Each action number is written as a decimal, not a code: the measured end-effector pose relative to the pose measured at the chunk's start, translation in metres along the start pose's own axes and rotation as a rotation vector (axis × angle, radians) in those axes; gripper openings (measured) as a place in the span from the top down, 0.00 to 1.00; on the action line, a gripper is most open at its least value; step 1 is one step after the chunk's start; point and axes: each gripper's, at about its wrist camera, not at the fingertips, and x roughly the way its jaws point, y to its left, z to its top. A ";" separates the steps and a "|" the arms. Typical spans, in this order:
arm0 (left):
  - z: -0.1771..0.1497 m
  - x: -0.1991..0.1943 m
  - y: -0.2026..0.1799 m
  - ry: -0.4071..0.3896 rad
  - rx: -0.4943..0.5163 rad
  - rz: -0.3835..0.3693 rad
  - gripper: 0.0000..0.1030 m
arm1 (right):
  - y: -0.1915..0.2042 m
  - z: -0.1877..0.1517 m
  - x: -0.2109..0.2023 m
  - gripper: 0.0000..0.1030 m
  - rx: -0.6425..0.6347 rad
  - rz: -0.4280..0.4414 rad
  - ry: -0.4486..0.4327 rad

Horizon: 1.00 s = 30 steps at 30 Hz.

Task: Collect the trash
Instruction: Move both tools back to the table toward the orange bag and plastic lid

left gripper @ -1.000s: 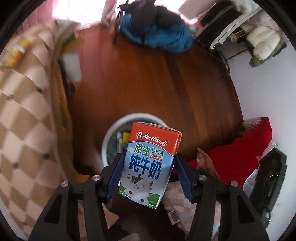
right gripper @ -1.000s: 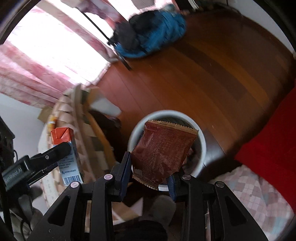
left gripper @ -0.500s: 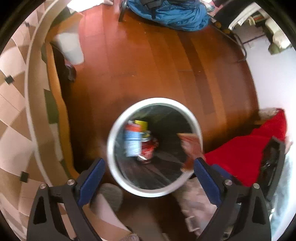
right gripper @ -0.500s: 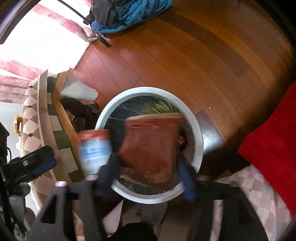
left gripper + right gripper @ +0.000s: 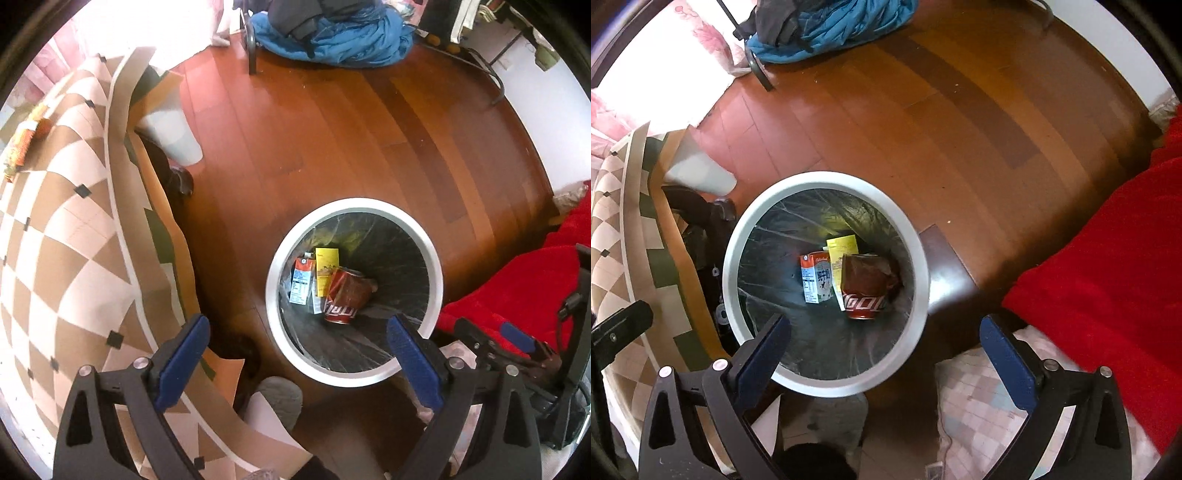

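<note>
The left gripper (image 5: 297, 349) stands with its blue-padded jaws wide apart and nothing between them, pointing down at the floor just beside the bin. The right gripper (image 5: 884, 349) is likewise spread wide and empty; its jaws have just been opening, and nothing is left between them.

Below both sits the round white-rimmed trash bin lined with a dark plastic bag (image 5: 923, 258), standing on the reddish-brown wooden plank floor (image 5: 332, 129). At its bottom lie the white-and-blue milk carton with an orange top (image 5: 816, 278), the crinkled brown foil snack wrapper (image 5: 868, 275) draped over a red soft-drink can (image 5: 866, 306), and a yellow paper carton (image 5: 842, 249) tucked behind them. All of these rest fully inside the bin, well below the rim.

So the carton and the wrapper count as collected, and this drop looks finished. What is left, as far as can be seen: an orange-and-yellow snack packet (image 5: 26, 142) lies on the beige-and-brown checkered tablecloth (image 5: 55, 258) at the far left of the left wrist view, well apart from the bin, and it may be the next piece to fetch. Whether more trash lies elsewhere cannot be told. A heap of blue fabric (image 5: 842, 26) and a red cloth (image 5: 1108, 258) lie near the edges and seem no part of the job.
</note>
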 end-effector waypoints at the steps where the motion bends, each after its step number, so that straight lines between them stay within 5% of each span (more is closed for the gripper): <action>1: 0.000 -0.001 0.001 -0.003 0.000 0.002 0.05 | -0.002 0.000 -0.004 0.00 0.002 -0.003 -0.003; 18: -0.010 -0.130 0.017 -0.230 0.013 0.003 0.05 | 0.019 -0.015 -0.135 0.00 -0.004 0.093 -0.170; 25: -0.010 -0.197 0.106 -0.387 -0.119 0.078 0.05 | 0.088 -0.008 -0.211 0.00 -0.107 0.185 -0.272; 30: -0.012 -0.193 0.201 -0.398 -0.275 0.191 0.05 | 0.197 0.002 -0.228 0.00 -0.325 0.240 -0.251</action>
